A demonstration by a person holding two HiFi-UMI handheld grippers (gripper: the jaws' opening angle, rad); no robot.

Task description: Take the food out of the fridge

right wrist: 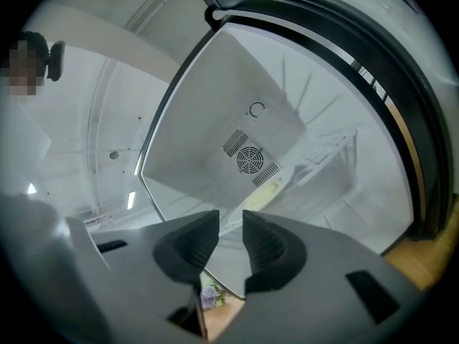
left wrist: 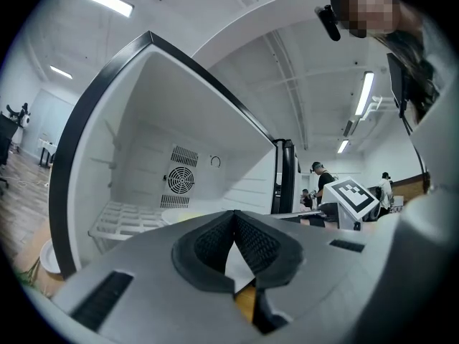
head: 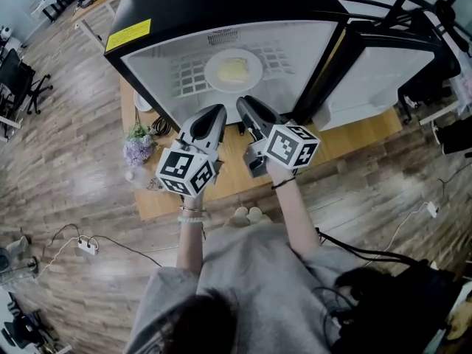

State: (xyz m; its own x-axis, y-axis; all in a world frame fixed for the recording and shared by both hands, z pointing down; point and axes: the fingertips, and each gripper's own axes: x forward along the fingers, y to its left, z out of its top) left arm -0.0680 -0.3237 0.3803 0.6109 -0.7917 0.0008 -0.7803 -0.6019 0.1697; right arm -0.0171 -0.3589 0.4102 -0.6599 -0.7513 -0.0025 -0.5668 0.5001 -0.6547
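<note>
At the open fridge (head: 184, 6), a person holds two grippers side by side at the mouth of the white interior. The left gripper (head: 218, 110) is clenched on nothing, its tips touching. The right gripper (head: 243, 103) is released, with a gap between its pads and nothing in it. The yellow food (head: 234, 68) sits on a plate (head: 214, 76) on the wire shelf (head: 184, 80) inside, just beyond both grippers.

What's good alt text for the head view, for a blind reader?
A person aims the left gripper and the right gripper at an open fridge, where a plate of yellow food sits on a wire shelf.
</note>
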